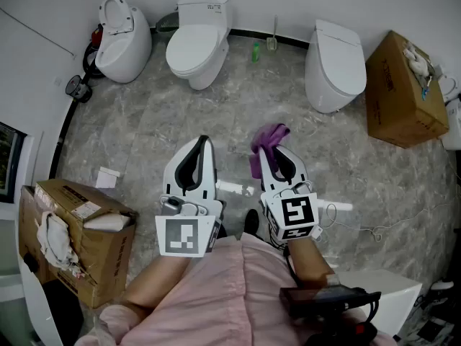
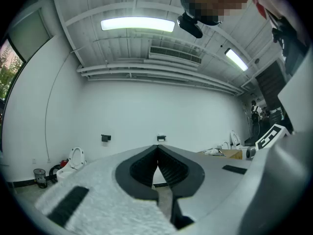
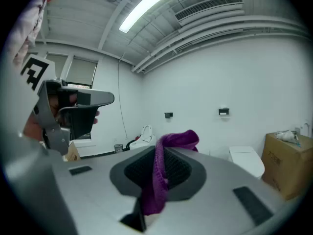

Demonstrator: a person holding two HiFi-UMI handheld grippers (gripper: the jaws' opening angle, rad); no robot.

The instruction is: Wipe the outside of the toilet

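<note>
Three toilets stand along the far wall: left toilet (image 1: 122, 43) with its seat lid raised, middle toilet (image 1: 197, 47) with lid down, right toilet (image 1: 334, 65) with lid down. All three are well apart from both grippers, which the person holds side by side close to the body, tips aimed toward that wall. Left gripper (image 1: 205, 141): in its own view (image 2: 157, 152) the jaws meet at the tips with nothing between them. Right gripper (image 1: 269, 147): jaws clamped on a purple cloth (image 1: 265, 143). In the right gripper view (image 3: 159, 153) the cloth (image 3: 180, 139) bunches above the tips and a strip hangs down between the dark pads. The floor is grey marbled tile (image 1: 151, 121). A green bottle (image 1: 255, 52) stands on it by the wall between the middle and right toilets. The pale object just beside it is possibly a brush, too small to confirm. One cardboard box (image 1: 398, 92) sits right of the right toilet. A second, open cardboard box (image 1: 81, 245) sits near the person's left side.
</note>
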